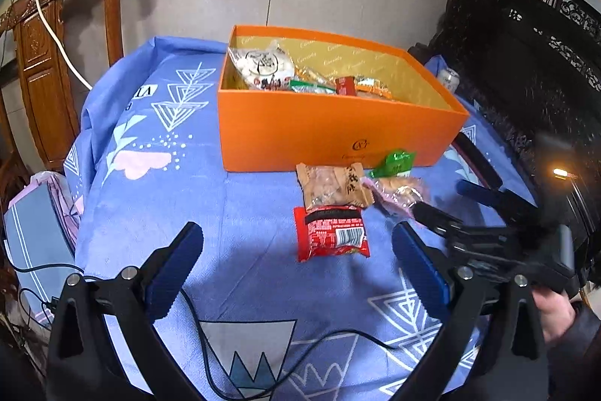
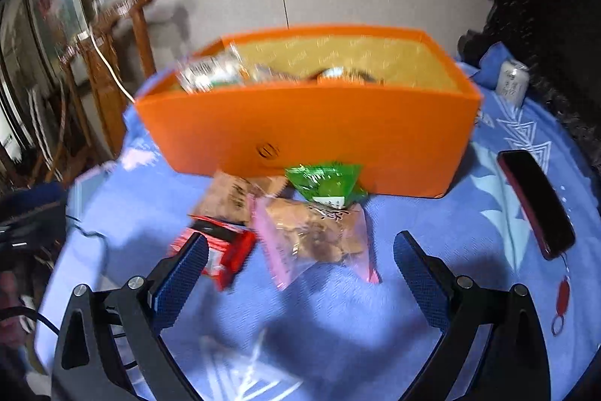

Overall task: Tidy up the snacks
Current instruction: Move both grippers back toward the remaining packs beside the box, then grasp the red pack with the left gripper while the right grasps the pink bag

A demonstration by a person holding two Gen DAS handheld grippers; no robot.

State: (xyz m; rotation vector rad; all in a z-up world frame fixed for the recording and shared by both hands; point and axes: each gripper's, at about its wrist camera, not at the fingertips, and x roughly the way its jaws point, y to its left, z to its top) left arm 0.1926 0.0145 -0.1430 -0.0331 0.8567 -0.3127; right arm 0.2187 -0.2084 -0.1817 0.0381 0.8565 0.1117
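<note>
An orange box (image 1: 330, 134) stands on the blue cloth and holds several snack packs (image 1: 263, 66). In front of it lie a red pack (image 1: 330, 233), a brown pack (image 1: 332, 188), a pink-edged clear pack (image 1: 398, 194) and a green pack (image 1: 394, 162). My left gripper (image 1: 296, 258) is open and empty, just short of the red pack. My right gripper (image 2: 300, 267) is open and empty, over the pink-edged pack (image 2: 315, 235); it also shows in the left wrist view (image 1: 447, 202). The right wrist view shows the box (image 2: 308, 134), red pack (image 2: 225, 250), brown pack (image 2: 233, 198) and green pack (image 2: 326, 183).
A dark phone (image 2: 537, 202) with a red charm lies on the cloth at the right. A drink can (image 2: 512, 81) stands behind the box's right corner. A wooden chair (image 1: 56, 62) stands at the left, dark carved furniture (image 1: 526, 55) at the right. A black cable (image 1: 210, 344) crosses the near cloth.
</note>
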